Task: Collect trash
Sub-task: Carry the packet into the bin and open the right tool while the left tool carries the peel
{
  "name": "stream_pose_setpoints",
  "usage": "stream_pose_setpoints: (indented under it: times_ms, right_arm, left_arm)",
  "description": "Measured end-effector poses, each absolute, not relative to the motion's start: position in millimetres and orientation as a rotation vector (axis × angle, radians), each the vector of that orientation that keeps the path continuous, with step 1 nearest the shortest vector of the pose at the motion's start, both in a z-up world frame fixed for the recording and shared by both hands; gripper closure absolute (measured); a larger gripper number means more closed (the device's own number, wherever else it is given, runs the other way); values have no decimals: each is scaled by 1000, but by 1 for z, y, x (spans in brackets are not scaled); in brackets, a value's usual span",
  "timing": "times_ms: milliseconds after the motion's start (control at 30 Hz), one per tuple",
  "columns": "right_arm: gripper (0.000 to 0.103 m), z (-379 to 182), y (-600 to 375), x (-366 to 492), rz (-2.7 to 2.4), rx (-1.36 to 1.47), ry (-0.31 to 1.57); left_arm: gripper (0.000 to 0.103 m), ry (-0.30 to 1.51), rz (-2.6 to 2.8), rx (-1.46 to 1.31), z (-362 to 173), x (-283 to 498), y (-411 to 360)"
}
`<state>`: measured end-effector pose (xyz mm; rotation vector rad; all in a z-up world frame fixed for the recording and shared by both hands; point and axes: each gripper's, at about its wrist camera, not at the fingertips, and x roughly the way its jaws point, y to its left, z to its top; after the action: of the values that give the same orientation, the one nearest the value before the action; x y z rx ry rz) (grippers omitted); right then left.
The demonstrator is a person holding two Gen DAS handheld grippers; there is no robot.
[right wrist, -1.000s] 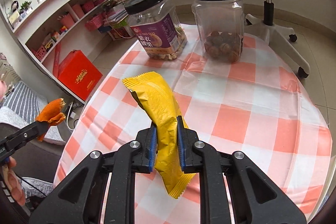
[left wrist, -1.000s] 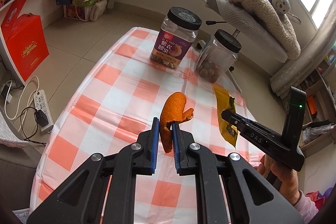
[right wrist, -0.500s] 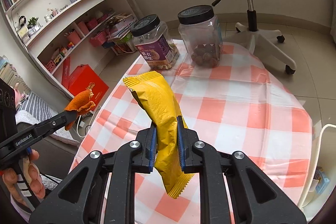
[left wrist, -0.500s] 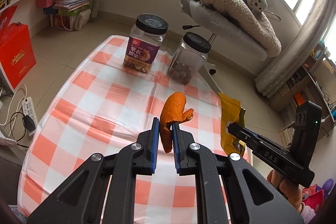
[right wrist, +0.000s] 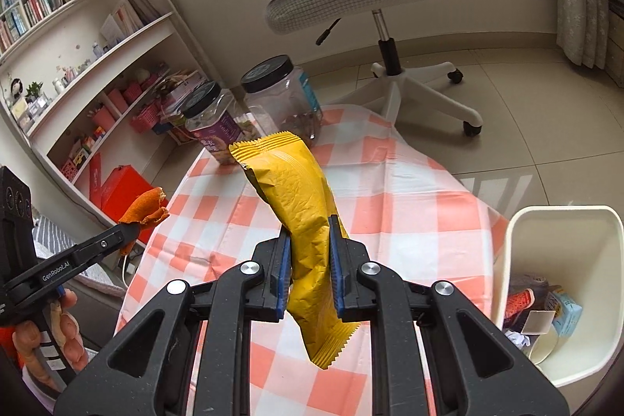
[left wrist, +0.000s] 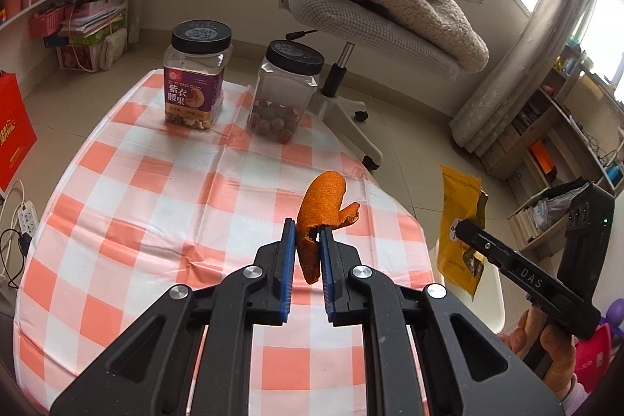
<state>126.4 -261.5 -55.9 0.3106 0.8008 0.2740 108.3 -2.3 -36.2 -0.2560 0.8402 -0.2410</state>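
My left claw (left wrist: 305, 238) pinches the orange peel (left wrist: 318, 209) above the checked worktop (left wrist: 156, 190) | my right claw (right wrist: 309, 252) clamps the yellow snack wrapper (right wrist: 300, 205) mid-body, clear of the jars | white trash bin (right wrist: 561, 221) beside the worktop's edge, likely both drop there.

My left gripper (left wrist: 307, 240) points downward, jaws clamped. My right gripper (right wrist: 309, 252) does likewise, each held in a hand (right wrist: 58, 330).
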Motion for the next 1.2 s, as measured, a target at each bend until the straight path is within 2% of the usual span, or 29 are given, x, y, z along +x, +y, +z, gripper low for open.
stream_pose_setpoints:
  times_ms: [500,600,700,800,900,967,1100,1200]
  right_arm:
    - [86,-50,-400,71,-42,381,715]
    - [83,-49,-421,60,-95,369,701]
    - [76,-50,-441,50,-138,378,693]
    - [54,-49,-465,37,-179,428,674]
    - [50,-48,-493,21,-225,474,645]
    - [42,-48,-510,12,-257,499,628]
    - [36,-51,-538,-4,-318,541,609]
    - [27,-50,-552,-14,-358,550,594]
  left_arm:
    - [91,855,-398,-171,-36,104,-105]
    - [91,862,-443,-152,-36,101,-135]
    - [91,871,-495,-131,-36,99,-168]
    - [91,882,-545,-118,-38,95,-202]
    - [91,893,-585,-94,-43,91,-236]
    - [90,908,-610,-94,-47,89,-256]
    - [90,949,-662,-98,-56,89,-299]
    - [90,965,-697,-76,-59,87,-328]
